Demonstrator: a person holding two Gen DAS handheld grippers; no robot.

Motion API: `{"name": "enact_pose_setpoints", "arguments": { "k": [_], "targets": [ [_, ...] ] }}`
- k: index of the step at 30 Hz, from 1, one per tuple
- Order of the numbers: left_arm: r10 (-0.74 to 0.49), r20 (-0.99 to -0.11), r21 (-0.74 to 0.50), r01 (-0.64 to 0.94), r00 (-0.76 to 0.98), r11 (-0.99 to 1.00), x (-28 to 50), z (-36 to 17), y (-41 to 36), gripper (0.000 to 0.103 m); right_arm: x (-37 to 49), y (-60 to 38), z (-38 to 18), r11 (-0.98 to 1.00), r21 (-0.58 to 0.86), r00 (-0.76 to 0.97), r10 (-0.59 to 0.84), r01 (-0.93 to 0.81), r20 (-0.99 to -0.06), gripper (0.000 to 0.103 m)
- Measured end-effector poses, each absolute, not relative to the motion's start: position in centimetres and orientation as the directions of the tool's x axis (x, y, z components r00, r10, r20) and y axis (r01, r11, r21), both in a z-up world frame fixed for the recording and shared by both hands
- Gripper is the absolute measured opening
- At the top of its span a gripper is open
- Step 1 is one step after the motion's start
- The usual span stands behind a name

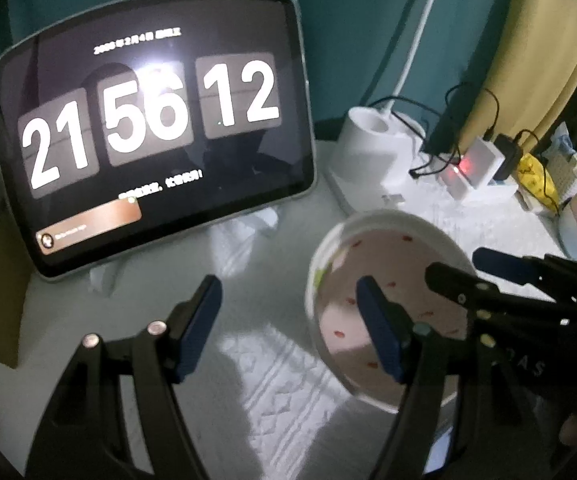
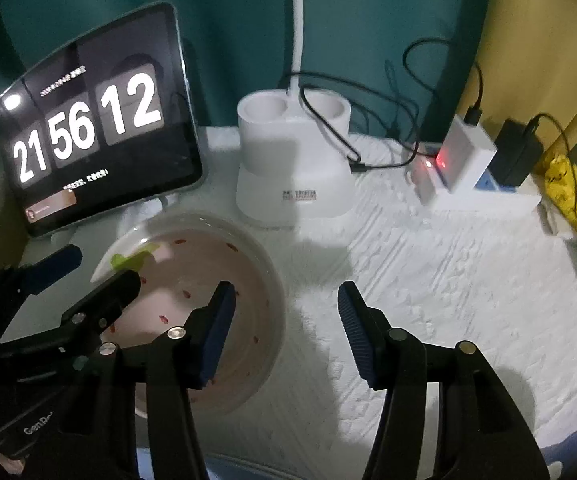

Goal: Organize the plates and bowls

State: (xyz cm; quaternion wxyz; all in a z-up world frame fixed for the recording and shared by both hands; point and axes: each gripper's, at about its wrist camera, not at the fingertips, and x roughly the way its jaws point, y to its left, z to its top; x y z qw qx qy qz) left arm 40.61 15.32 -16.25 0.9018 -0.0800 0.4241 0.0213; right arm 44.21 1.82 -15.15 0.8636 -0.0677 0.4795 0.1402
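Note:
One bowl (image 1: pixel 392 264) (image 2: pixel 244 256) with a white rim and a pink inside dotted with red specks sits on the white cloth. My left gripper (image 1: pixel 288 320) is open; its right finger hangs over the bowl's inside and its left finger over the cloth, so the bowl's left rim lies between them. My right gripper (image 2: pixel 286 320) is open too and straddles the bowl's right rim the same way. Each gripper shows in the other's view: the right gripper (image 1: pixel 460 266) over the bowl's far right, the left gripper (image 2: pixel 102 268) over its left. No pad presses on the bowl.
A tablet (image 1: pixel 148 132) (image 2: pixel 96 128) showing a clock leans at the back left. A white lamp base (image 1: pixel 372 156) (image 2: pixel 294 160) stands behind the bowl. A power strip with chargers and cables (image 2: pixel 468 160) and a yellow bag (image 2: pixel 568 192) lie at the back right.

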Motion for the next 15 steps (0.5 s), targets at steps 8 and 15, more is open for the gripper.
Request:
{"name": "enact_pose_setpoints", "arguments": {
  "k": [8, 15],
  "targets": [
    [-0.031, -0.788, -0.108, -0.088, 0.615, 0.990, 41.2, -17.1, 15.1, 0.053, 44.8, 2.5, -17.0, 0.958, 0.019, 0.476, 0.159, -0.285, -0.865, 0.057],
    [-0.057, -0.793, -0.123, -0.069, 0.606, 0.990, 41.3, -17.5, 14.9, 0.041, 44.7, 3.3, -17.8, 0.965, -0.006, 0.447, 0.116, -0.262, -0.887, 0.057]
  ]
}}
